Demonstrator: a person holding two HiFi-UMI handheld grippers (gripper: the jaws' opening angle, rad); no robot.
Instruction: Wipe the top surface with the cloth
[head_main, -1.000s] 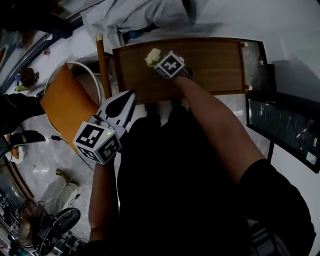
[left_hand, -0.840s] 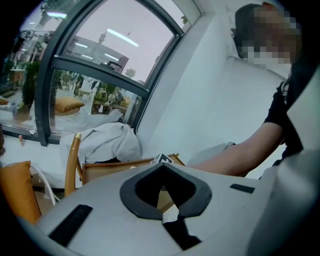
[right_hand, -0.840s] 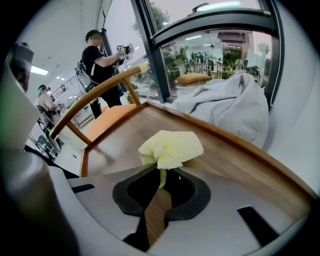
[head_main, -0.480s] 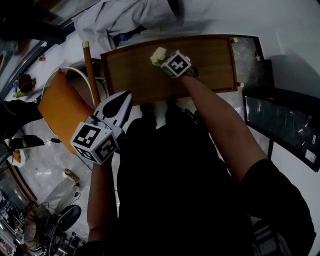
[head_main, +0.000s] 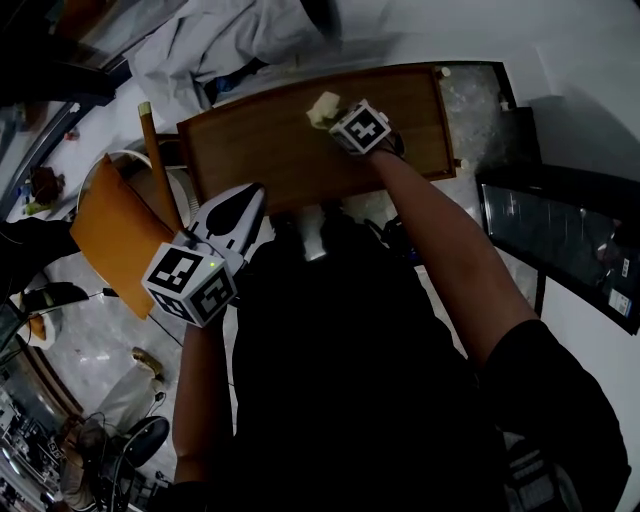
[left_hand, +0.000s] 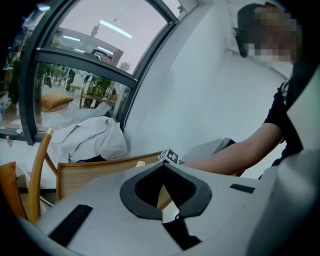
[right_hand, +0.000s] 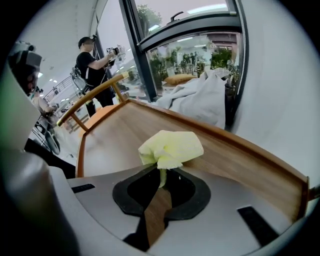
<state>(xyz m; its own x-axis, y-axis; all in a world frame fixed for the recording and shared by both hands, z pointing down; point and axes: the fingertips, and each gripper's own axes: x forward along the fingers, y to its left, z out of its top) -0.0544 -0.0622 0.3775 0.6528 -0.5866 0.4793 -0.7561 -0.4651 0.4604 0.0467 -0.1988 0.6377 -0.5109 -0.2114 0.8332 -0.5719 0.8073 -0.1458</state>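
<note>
A crumpled pale yellow cloth (head_main: 322, 107) rests on the brown wooden table top (head_main: 250, 150), near its far edge and about halfway along. My right gripper (head_main: 334, 118) reaches over the table and is shut on the cloth. In the right gripper view the cloth (right_hand: 172, 146) bunches up just past the right gripper (right_hand: 161, 171), with the table top (right_hand: 115, 140) spreading out beyond it. My left gripper (head_main: 253, 192) hangs off the table's near edge, shut and holding nothing. In the left gripper view the left gripper (left_hand: 163, 166) points across the table (left_hand: 95, 170) towards the right arm.
A chair with an orange cushion (head_main: 110, 235) and a wooden back rail (head_main: 155, 160) stands left of the table. A heap of white fabric (head_main: 230, 40) lies beyond the far edge. A dark glass unit (head_main: 570, 250) sits at the right. A person (right_hand: 92, 60) stands far off.
The right gripper has drawn the cloth rightwards along the table top, from near its left part to about the middle. The left gripper has held its place.
</note>
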